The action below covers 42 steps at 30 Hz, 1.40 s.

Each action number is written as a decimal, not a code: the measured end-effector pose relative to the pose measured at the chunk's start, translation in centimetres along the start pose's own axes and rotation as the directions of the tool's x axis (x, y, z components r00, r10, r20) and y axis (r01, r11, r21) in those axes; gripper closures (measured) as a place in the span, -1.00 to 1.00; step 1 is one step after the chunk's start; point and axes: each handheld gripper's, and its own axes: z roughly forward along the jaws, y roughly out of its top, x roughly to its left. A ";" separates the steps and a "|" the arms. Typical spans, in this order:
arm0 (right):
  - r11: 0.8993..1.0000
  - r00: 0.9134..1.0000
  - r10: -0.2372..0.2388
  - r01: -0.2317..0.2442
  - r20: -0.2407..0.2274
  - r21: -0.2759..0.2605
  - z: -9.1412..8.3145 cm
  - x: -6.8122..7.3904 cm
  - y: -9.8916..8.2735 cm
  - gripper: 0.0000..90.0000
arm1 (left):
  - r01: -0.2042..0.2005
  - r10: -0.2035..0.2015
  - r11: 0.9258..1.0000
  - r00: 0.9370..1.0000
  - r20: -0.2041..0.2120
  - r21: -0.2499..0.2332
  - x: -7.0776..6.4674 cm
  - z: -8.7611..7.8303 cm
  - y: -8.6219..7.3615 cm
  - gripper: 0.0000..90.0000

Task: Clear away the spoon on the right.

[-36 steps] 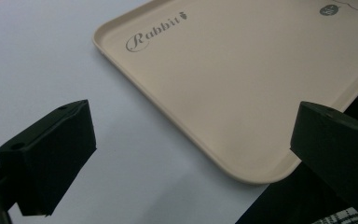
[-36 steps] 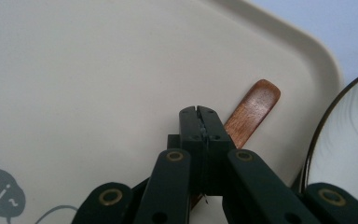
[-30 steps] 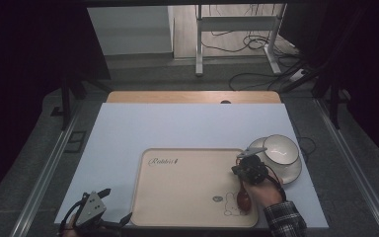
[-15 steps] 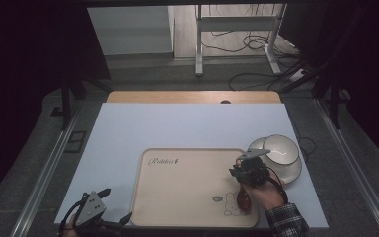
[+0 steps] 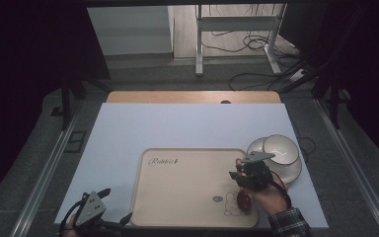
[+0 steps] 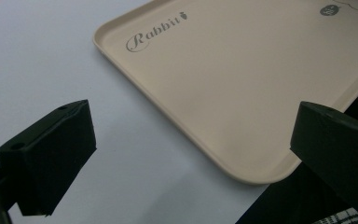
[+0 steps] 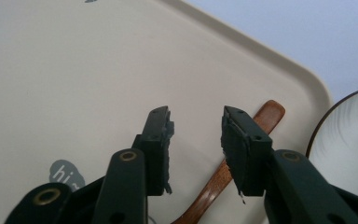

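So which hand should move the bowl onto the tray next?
Probably the right. The right gripper hovers open beside the bowl, above the wooden spoon; the left gripper waits across the tray.

White worktop (image 5: 177, 126) with a wooden strip (image 5: 192, 97) along its far edge. Two white bowls (image 5: 281, 150), dark-rimmed and overlapping, stand at the right. Beyond: grey floor, a white desk frame (image 5: 237, 29) and loose black cables (image 5: 256, 79).

Spoon (image 7: 223, 175) on tray (image 5: 177, 197), bowl (image 5: 281, 150) beside.
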 end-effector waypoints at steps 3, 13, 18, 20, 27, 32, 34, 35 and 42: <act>1.000 1.000 0.000 0.000 0.000 -0.008 -0.3 0.1 -0.2 0.30 | 0.000 0.000 1.000 1.000 0.000 0.000 0.0 0.0 0.0 -1.00; 0.999 1.000 0.004 -0.004 -0.001 -0.034 -1.1 0.4 -0.8 0.07 | -0.002 0.002 1.000 1.000 0.000 0.003 0.0 0.0 0.0 -1.00; 0.999 1.000 -0.001 0.001 -0.003 -0.046 -1.6 0.5 -1.1 -0.05 | -0.002 0.002 1.000 1.000 0.000 0.003 0.0 0.0 0.0 -1.00; 0.999 1.000 -0.002 0.002 -0.003 -0.046 -1.7 0.6 -1.3 -0.09 | -0.003 0.003 1.000 1.000 0.000 0.003 0.0 0.0 0.0 -1.00; 0.998 1.000 -0.003 0.003 -0.004 -0.068 -2.4 0.7 -1.7 -0.28 | 0.000 0.000 1.000 1.000 0.002 0.003 0.0 0.0 0.0 -1.00; 0.996 1.000 -0.001 0.001 -0.001 -0.084 -2.9 0.7 -2.1 -0.49 | -0.003 0.003 1.000 1.000 0.001 0.004 0.0 0.0 0.0 -1.00; 0.996 1.000 -0.008 0.008 0.000 -0.094 -3.1 0.8 -2.2 -0.56 | -0.001 0.001 1.000 1.000 0.001 0.003 0.0 0.0 0.0 -1.00; 0.995 1.000 -0.009 0.009 0.001 -0.096 -3.2 0.8 -2.3 -0.60 | -0.001 0.001 1.000 1.000 0.001 0.003 0.0 0.0 0.0 -1.00; 0.992 1.000 -0.007 0.006 -0.002 -0.126 -4.1 1.1 -3.0 -0.76 | 0.000 0.000 1.000 1.000 0.000 0.004 0.0 0.0 0.0 -1.00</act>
